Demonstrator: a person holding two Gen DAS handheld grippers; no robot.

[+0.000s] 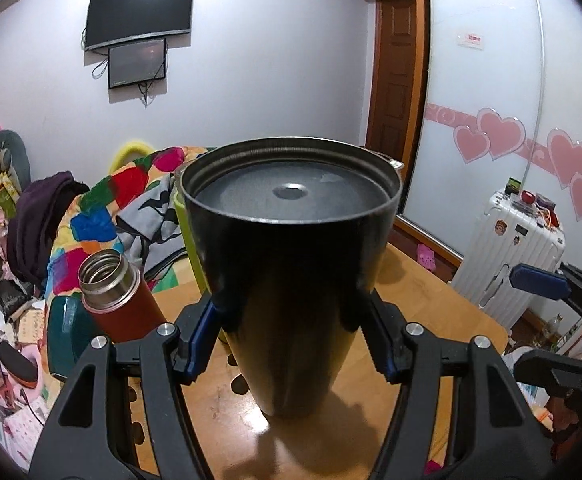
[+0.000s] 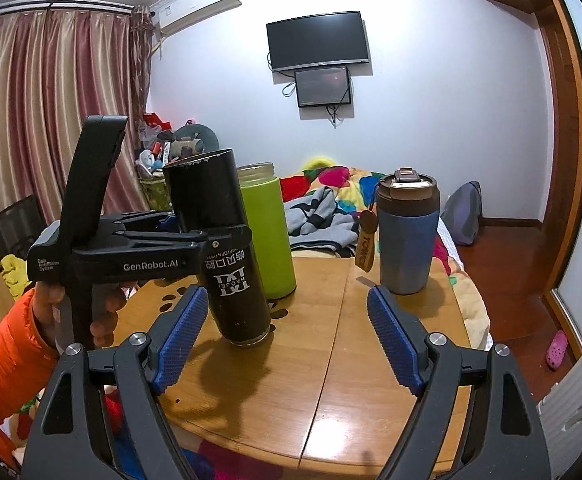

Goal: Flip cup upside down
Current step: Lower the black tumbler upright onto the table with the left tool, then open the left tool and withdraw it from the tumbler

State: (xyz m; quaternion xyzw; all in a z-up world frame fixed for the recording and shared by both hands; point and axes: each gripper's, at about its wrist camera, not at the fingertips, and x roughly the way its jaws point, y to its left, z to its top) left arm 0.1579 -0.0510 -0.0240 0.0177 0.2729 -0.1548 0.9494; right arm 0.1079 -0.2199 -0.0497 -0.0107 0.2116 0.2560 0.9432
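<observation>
- Cup [image 2: 227, 248]: a tall black tumbler with white lettering is seen already inverted, its printed logo upside down and its mouth end down near the table [image 2: 331, 392], the recessed base up.
- In the left wrist view the cup [image 1: 291, 280] fills the centre, with the base disc facing the camera toward 12 o'clock; the narrower lower end points down to 6 o'clock, toward the wood.
- Left tool [image 2: 207, 240] is clenched on the cup's mid-body: in its own view the blue pads [image 1: 203, 336] are pressed against the black wall at 9 and 3 o'clock.
- Long axis of the cup is judged tilted, not plumb: from the right wrist the top leans toward 11 o'clock and the lower rim sits toward 5 o'clock. Whether that rim already touches the table cannot be told; only one edge appears close to the surface.
- Right tool [image 2: 287, 332] is released, its jaws spread wide and holding nothing; the cup lies at about 10 o'clock from it, just beside its left pad.
- Left tool is plainly the nearer one, so the coming move is judged to be its own: the axis to be brought upright and the mouth rim seated flat before letting go.
- A green bottle [image 2: 267, 232] stands just behind the cup at 1 o'clock, close enough to be knocked; a blue lidded mug [image 2: 407, 236] stands well apart at 3 o'clock, and a red flask [image 1: 119, 300] lies off the left tool at 9 o'clock.
</observation>
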